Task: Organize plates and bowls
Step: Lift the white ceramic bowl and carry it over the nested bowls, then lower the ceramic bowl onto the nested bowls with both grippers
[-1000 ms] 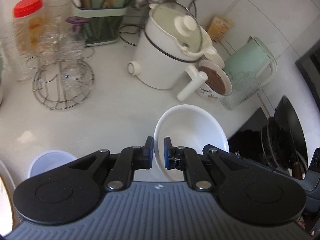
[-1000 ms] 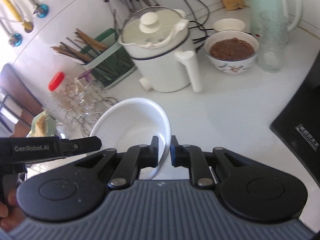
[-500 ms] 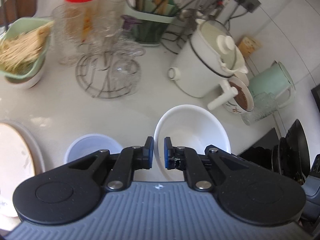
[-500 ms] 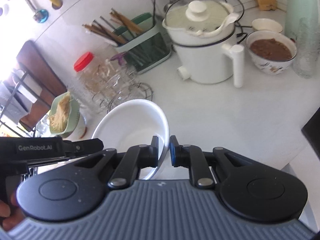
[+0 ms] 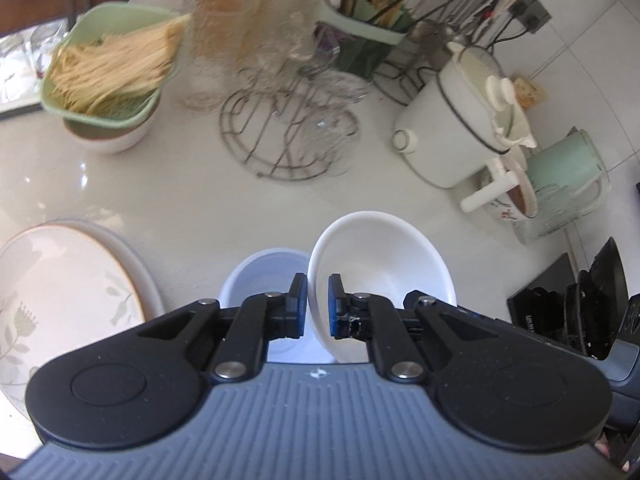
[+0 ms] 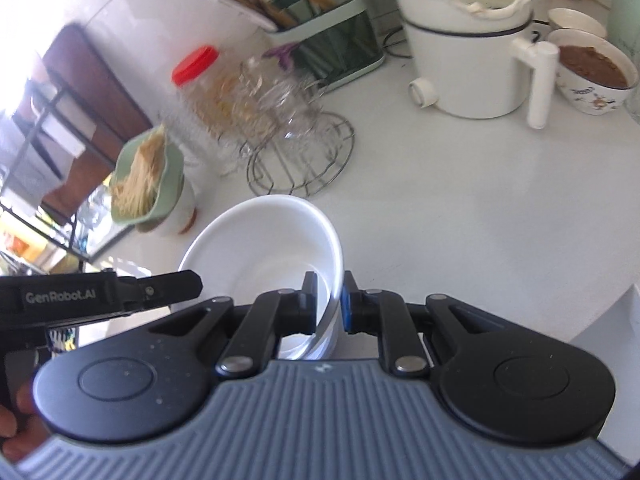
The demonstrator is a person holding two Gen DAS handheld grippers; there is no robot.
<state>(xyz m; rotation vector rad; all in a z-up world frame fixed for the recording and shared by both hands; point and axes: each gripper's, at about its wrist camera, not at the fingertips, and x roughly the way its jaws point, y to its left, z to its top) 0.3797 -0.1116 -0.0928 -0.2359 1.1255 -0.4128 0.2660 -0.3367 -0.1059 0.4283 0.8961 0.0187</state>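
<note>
Both grippers hold one white bowl by its rim above the counter. My left gripper (image 5: 318,306) is shut on the bowl's (image 5: 380,264) left rim. My right gripper (image 6: 328,304) is shut on the bowl's (image 6: 260,248) right rim. A pale blue bowl (image 5: 260,276) sits on the counter just left of and below the white bowl. A stack of large oval plates with a leaf pattern (image 5: 60,280) lies at the left edge. The left gripper's body (image 6: 100,296) shows at the left of the right wrist view.
A wire rack of glasses (image 5: 292,128), a red-lidded jar (image 5: 224,20), a green basket of noodles on a bowl (image 5: 112,72), a utensil caddy (image 5: 360,24), a white electric pot (image 5: 460,120), a bowl of brown food (image 6: 592,72) and a mint kettle (image 5: 568,172) crowd the counter's back. A black stove (image 5: 580,312) is at right.
Both grippers have carried the white bowl leftward along the counter. The pale blue bowl and the oval plates have come closer; the pot and kettle have shifted right.
</note>
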